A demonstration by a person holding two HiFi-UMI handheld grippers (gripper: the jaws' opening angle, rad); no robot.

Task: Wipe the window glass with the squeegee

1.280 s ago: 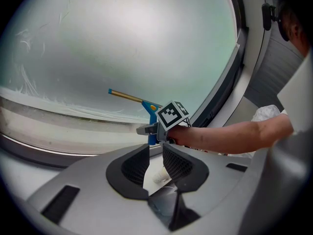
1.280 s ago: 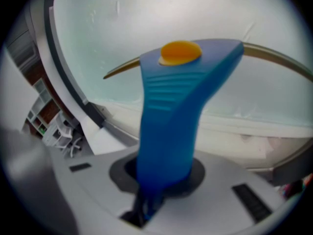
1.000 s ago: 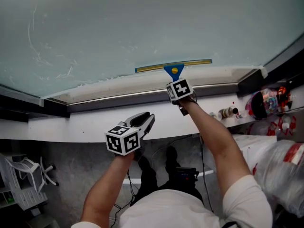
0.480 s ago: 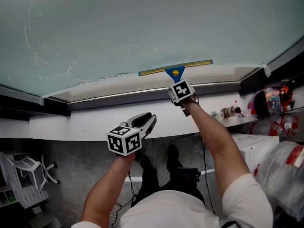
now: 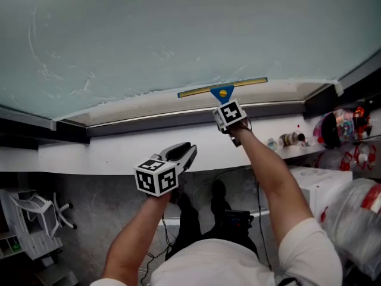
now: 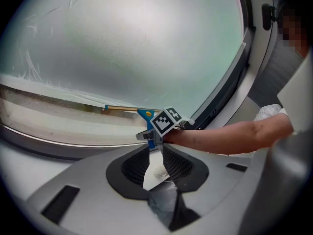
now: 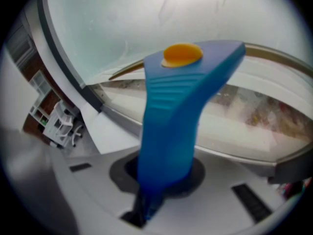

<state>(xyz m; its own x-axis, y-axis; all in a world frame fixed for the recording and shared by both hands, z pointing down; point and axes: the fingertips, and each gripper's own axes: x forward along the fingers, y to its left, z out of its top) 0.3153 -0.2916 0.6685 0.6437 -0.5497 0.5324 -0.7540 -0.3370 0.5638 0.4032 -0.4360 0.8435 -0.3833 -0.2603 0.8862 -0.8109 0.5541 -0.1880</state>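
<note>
The squeegee [image 5: 222, 87] has a long thin blade and a blue handle [image 7: 171, 116] with a yellow dot. Its blade lies against the bottom edge of the frosted window glass [image 5: 178, 28], just above the lower frame [image 5: 149, 117]. My right gripper [image 5: 225, 102] is shut on the blue handle from below and points steeply down. In the left gripper view the squeegee [image 6: 128, 109] and the right gripper [image 6: 150, 133] appear straight ahead. My left gripper [image 5: 186, 149] hangs lower left over the white sill [image 5: 89, 155]; its jaws stand slightly apart with nothing between them. Soap streaks [image 5: 59, 70] remain at the glass's left.
A dark side frame [image 5: 357, 76] bounds the glass at the right. Small bottles [image 5: 289, 140] stand on the sill, with colourful packages [image 5: 339, 130] and white plastic bags [image 5: 351, 210] to the right. A white chair [image 5: 36, 219] stands at the lower left on the grey floor.
The right gripper has drawn the squeegee down the glass toward the lower frame, drifting slightly right in the picture. The left gripper has stayed where it was.
</note>
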